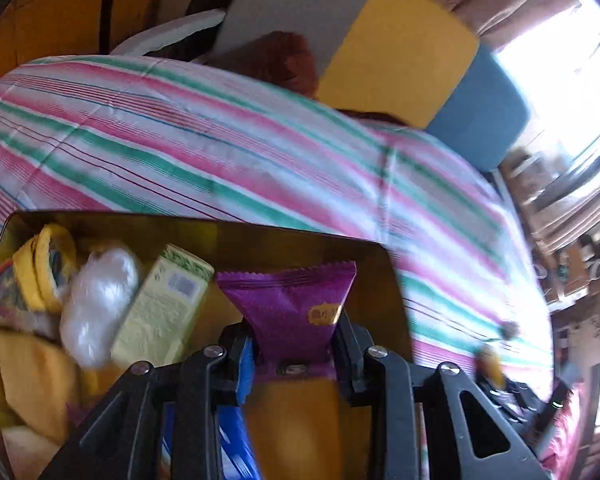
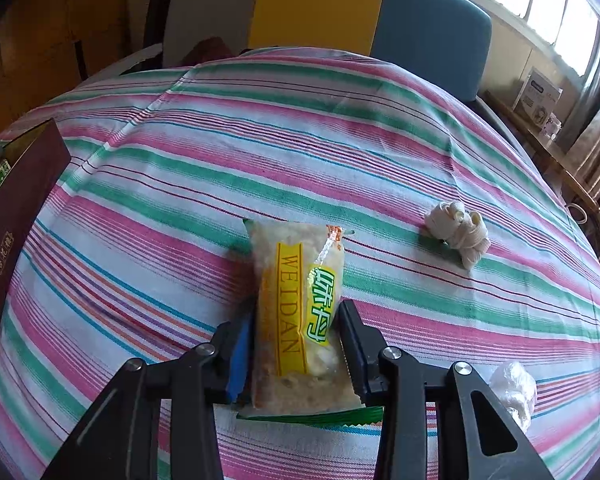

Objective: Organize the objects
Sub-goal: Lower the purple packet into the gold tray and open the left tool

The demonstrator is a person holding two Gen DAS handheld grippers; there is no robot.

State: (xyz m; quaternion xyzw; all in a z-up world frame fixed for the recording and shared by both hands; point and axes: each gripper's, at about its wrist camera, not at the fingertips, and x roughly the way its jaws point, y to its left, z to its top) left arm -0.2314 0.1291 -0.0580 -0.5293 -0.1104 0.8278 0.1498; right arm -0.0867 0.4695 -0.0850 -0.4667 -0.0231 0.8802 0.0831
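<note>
Left wrist view looks closely down into the gold-lined box (image 1: 100,220); right wrist view faces across the shared striped tablecloth (image 2: 300,140).

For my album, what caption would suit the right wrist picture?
Right gripper closed on a WEIDAN snack packet lying on the striped tablecloth, a knotted white bundle nearby.

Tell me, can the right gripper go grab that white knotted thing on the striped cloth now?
Probably not yet. The right gripper is shut on the WEIDAN snack packet, so it is full. The white knotted bundle lies in the open on the striped cloth, nothing in between.
</note>
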